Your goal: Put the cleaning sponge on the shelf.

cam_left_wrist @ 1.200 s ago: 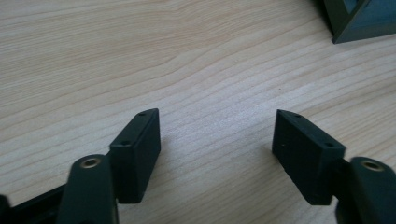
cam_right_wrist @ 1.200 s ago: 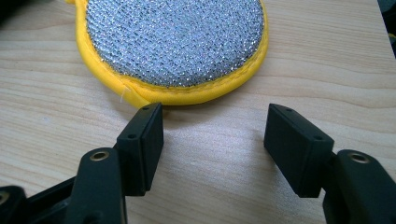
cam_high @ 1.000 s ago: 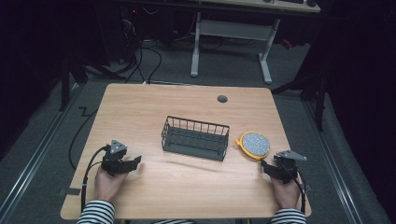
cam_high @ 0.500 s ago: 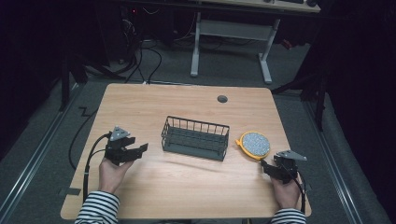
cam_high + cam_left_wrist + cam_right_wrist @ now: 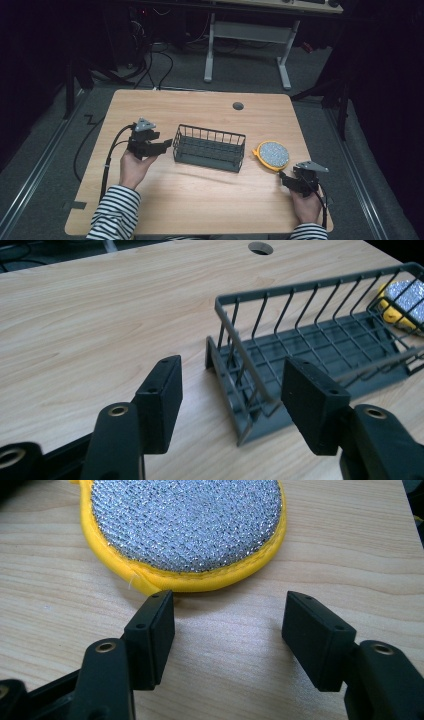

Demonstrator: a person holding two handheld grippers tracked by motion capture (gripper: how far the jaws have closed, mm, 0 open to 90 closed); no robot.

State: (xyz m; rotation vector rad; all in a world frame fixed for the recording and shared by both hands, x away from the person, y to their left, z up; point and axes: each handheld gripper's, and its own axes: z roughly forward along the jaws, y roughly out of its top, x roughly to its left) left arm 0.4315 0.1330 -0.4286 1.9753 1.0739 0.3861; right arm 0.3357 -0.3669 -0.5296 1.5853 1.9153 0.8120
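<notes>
Now, in the high view, my left gripper (image 5: 162,145) is at the middle left of the frame, just beside the short left end of the grey wire basket (image 5: 209,147), and it does not touch it. In the left gripper view the near end of the basket (image 5: 240,385) shows between my two black jaws, a little further away than the pads. The jaws have just been closing, but they stand apart and nothing is pressed between them.

My left hand (image 5: 132,167) holds this gripper from below, above the table (image 5: 200,200), with the jaws pointing to the right of the frame toward the basket. The sleeve (image 5: 117,212) has black and white stripes.

My right gripper (image 5: 284,176) is at the lower right of the high view, near the round yellow scrubber (image 5: 271,155), which lies flat on the table just to the right of the basket. In the right gripper view the yellow rim of the scrubber (image 5: 200,582) is just above the tip of the left jaw, very near; I cannot tell if they touch. These jaws are also apart, with bare wood between them.

The basket stands upright at the centre of the table, and I see nothing inside it.
</notes>
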